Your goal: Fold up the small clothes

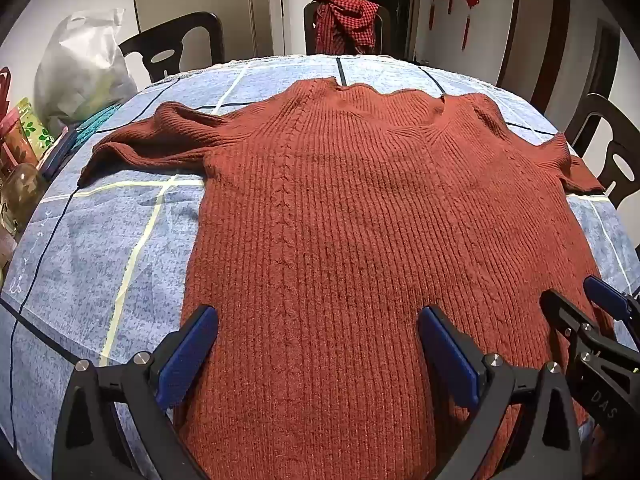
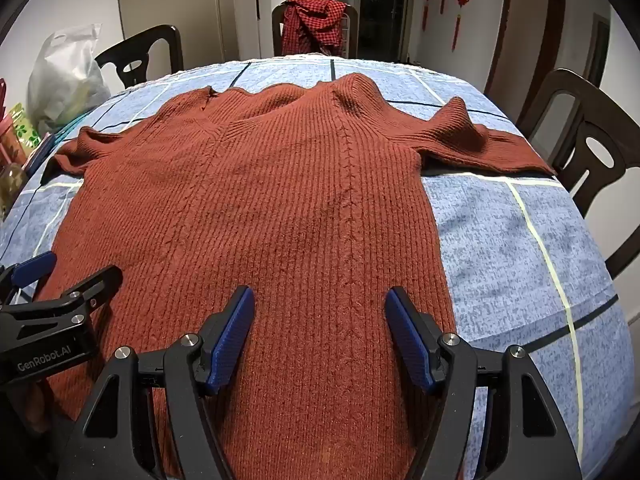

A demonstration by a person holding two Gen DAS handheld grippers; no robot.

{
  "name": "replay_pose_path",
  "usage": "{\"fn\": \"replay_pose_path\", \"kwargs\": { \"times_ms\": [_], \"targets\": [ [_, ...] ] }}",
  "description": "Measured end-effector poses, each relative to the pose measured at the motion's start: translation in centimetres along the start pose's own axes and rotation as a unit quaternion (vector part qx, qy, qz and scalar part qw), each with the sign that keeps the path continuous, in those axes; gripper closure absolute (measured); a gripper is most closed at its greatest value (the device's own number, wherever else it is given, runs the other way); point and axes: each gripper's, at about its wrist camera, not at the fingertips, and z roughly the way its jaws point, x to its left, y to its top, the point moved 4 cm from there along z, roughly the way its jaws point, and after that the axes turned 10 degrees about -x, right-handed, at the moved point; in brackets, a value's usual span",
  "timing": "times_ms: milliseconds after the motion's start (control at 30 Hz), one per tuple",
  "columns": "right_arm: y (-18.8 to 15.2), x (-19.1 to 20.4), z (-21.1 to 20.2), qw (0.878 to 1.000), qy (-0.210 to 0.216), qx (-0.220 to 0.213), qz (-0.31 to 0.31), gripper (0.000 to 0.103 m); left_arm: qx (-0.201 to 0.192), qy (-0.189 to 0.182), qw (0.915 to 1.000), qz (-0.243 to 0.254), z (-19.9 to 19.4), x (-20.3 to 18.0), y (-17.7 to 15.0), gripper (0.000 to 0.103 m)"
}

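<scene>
1. Crinkled white plastic bag at far left worktop edge.
2. Left gripper: ridged blue fingers spread, released, above hem.
3. Rust ribbed cable-knit sweater flat on blue checked cloth.
4. Right gripper: released, likewise spread.

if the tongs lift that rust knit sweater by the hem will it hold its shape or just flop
The sweater will likely flop: its left sleeve already lies rumpled on the tablecloth. The thick ribbed knit suggests some weight, so the far end would probably drag rather than lift cleanly. Its fuzzy texture should keep it from slipping in the open left tongs or right tongs.
</scene>
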Motion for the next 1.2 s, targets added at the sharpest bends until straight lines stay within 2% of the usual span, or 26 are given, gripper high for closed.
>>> {"fn": "replay_pose_path", "kwargs": {
  "times_ms": [1200],
  "targets": [
    [-0.11,0.00,0.17,1.000,0.004,0.001,0.005,0.034,0.002,0.006,1.0000,0.004,-0.21,0.07,-0.11,0.001]
  ]
}}
